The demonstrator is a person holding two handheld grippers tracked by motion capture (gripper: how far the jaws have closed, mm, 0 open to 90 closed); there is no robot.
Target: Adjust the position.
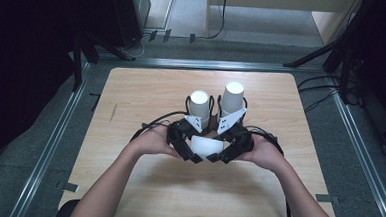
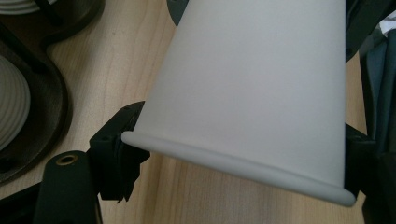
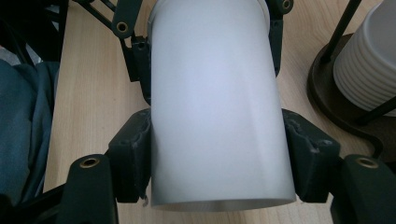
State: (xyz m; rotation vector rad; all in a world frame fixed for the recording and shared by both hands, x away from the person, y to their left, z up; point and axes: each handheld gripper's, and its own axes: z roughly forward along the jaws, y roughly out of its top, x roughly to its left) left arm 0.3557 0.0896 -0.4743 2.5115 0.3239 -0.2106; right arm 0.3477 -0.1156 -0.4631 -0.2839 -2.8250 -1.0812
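Cup stacks just beyond grippers

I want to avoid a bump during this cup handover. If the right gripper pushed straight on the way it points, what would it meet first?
Probably the left gripper: both grip the same white cup from opposite ends, so the right gripper points along the cup at it.

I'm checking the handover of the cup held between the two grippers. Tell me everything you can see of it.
The white cup looks like plain matte paper, tapered, with a rolled rim. It lies on its side just above the wooden table, in front of two cup stacks. The left gripper clamps its rim end and the right gripper its body.
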